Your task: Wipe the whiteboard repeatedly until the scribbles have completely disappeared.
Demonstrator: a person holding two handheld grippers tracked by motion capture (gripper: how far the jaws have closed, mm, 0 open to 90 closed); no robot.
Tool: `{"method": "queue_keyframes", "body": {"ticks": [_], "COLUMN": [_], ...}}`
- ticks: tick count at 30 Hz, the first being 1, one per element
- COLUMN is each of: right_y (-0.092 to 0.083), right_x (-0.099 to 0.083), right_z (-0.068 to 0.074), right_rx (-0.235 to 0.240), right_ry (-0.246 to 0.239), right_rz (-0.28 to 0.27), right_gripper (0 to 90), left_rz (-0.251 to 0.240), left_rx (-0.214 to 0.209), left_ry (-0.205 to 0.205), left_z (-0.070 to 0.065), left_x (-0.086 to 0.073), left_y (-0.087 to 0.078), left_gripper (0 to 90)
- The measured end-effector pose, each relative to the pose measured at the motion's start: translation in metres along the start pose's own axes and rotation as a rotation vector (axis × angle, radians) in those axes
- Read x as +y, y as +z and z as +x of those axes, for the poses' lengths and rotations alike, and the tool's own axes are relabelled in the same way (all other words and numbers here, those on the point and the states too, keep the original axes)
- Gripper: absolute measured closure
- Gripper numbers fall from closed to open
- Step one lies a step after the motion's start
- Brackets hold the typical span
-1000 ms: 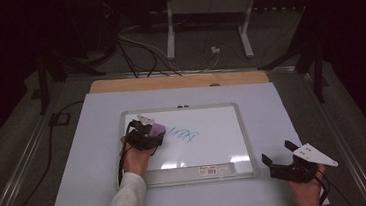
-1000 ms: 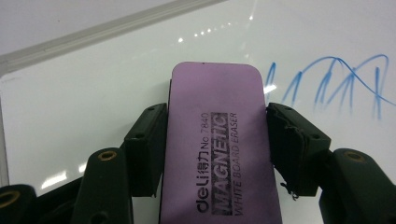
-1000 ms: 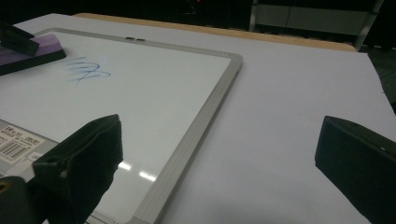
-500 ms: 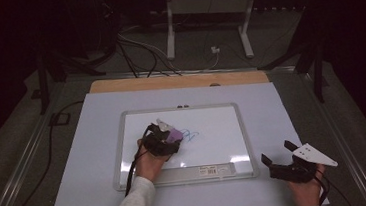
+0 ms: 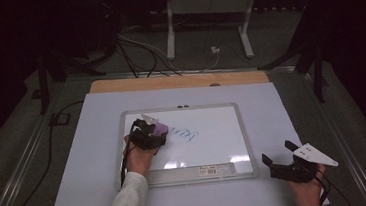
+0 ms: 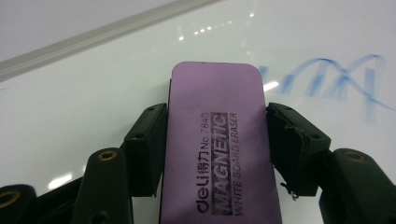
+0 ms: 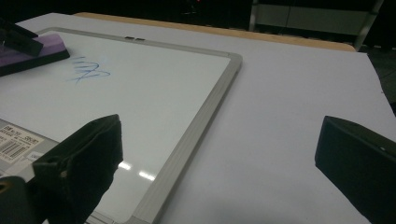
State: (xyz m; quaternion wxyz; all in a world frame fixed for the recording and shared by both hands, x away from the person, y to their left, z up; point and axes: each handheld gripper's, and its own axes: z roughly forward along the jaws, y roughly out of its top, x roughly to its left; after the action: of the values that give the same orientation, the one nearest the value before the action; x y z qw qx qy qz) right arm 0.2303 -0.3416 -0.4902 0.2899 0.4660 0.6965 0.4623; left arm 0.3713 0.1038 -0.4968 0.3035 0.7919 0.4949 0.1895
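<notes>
The left claw is clamped tight, forearm stretched out behind it; the right claw rests with jaws spread wide.

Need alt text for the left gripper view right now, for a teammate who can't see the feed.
The left gripper is shut on a purple eraser printed "MAGNETIC WHITE BOARD ERASER", one black jaw pressed against each long side. The eraser sits over a glossy whiteboard, with blue marker scribble just beyond it on the right. The board's grey frame crosses the upper left.
</notes>
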Motion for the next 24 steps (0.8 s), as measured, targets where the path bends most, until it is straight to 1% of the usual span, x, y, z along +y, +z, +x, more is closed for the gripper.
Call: {"method": "queue_keyframes", "body": {"ticks": [1, 4, 8, 11, 14, 17, 19, 21, 22, 23, 24], "right_y": [0.0, 0.0, 0.001, 0.001, 0.001, 0.001, 0.001, 0.001, 0.001, 0.001, 0.001], "right_x": [0.0, 0.0, 0.0, 0.0, 0.0, 0.0, 0.0, 0.0, 0.0, 0.0, 0.0], "right_z": [0.0, 0.0, 0.001, 0.001, 0.001, 0.001, 0.001, 0.001, 0.001, 0.001, 0.001], "right_rx": [0.001, 0.001, 0.002, 0.002, 0.002, 0.002, 0.003, 0.002, 0.002, 0.002, 0.002], "right_ry": [0.001, 0.002, 0.0, 0.0, 0.0, -0.001, -0.001, -0.002, -0.001, 0.0, -0.001], "right_rz": [0.0, 0.001, 0.002, 0.004, 0.005, 0.004, 0.004, 0.005, 0.005, 0.005, 0.003], "right_gripper": [0.9, 0.9, 0.9, 0.9, 0.9, 0.9, 0.9, 0.9, 0.9, 0.9, 0.9], "left_rz": [0.0, 0.0, 0.001, 0.002, -0.001, 0.0, 0.003, 0.003, 0.003, 0.002, 0.002], "left_rx": [-0.003, 0.009, -0.019, -0.051, -0.088, -0.138, -0.186, -0.194, -0.19, -0.183, -0.185], "left_ry": [-0.007, 0.002, 0.018, 0.037, 0.065, 0.102, 0.126, 0.163, 0.178, 0.185, 0.182], "left_z": [0.001, -0.002, -0.012, -0.025, -0.041, -0.061, -0.073, -0.084, -0.088, -0.089, -0.089], "left_x": [0.0, 0.001, 0.002, 0.003, 0.003, 0.003, 0.003, 0.004, 0.005, 0.005, 0.006], "left_y": [0.001, 0.001, 0.002, 0.003, 0.003, 0.003, 0.003, 0.003, 0.003, 0.003, 0.003], "left_gripper": [42.1, 42.1, 42.1, 42.1, 42.1, 42.1, 42.1, 42.0, 42.0, 42.0, 42.1]}}
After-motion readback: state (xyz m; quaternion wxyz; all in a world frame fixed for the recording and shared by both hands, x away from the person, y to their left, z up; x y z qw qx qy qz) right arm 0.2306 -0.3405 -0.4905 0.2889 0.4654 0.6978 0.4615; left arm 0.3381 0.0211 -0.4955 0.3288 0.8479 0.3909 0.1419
